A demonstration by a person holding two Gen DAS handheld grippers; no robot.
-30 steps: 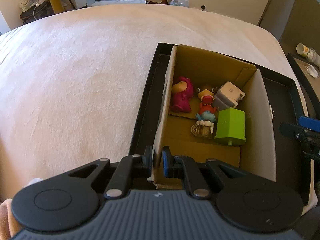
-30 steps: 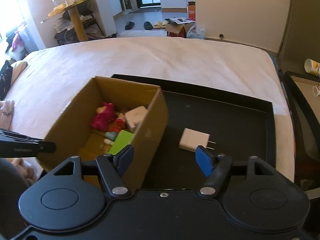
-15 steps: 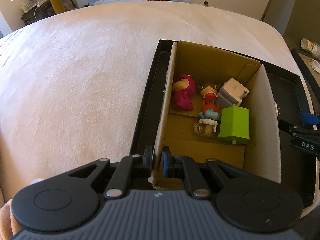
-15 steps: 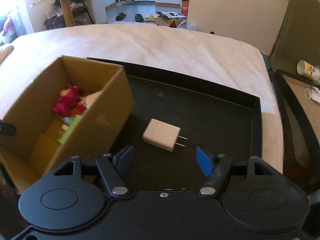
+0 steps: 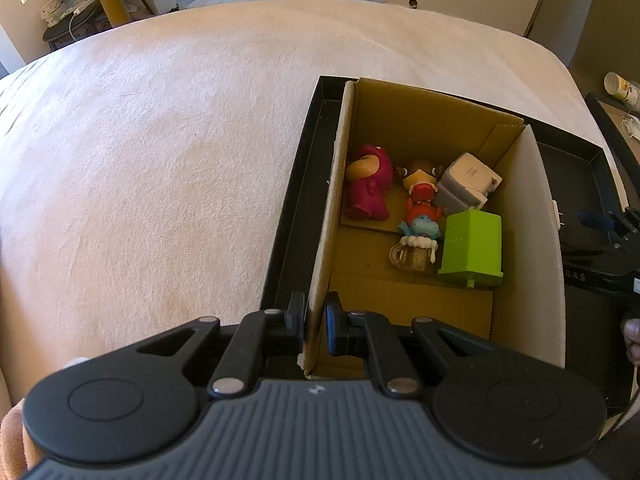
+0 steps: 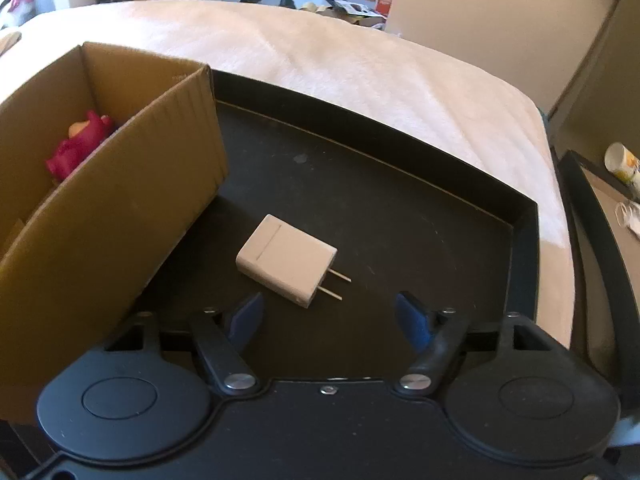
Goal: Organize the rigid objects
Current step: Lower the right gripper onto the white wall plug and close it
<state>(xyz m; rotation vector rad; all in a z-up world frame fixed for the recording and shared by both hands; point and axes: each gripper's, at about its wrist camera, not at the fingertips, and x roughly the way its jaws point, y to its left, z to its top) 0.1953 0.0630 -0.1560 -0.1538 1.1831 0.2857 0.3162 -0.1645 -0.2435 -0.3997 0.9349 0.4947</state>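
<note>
My left gripper (image 5: 316, 326) is shut on the left wall of a cardboard box (image 5: 334, 200). The box holds a pink figure (image 5: 368, 188), a small red figure (image 5: 420, 194), a blue figure (image 5: 422, 226), a tiny mug (image 5: 412, 256), a green block (image 5: 472, 250) and a white adapter (image 5: 466, 182). The box (image 6: 120, 200) stands at the left of a black tray (image 6: 524, 216). A white plug charger (image 6: 288, 260) lies on the tray floor, prongs to the right. My right gripper (image 6: 330, 318) is open, just in front of the charger and close above the tray.
The tray sits on a cream blanket (image 5: 160, 140) covering a bed. A second dark tray (image 6: 600, 208) with a paper cup (image 6: 620, 162) lies off to the right. Shoes and a shelf stand on the floor beyond the bed.
My right gripper has moved forward, down and to the right, closing in on the charger. My left gripper keeps its hold on the box wall, nearly still.
</note>
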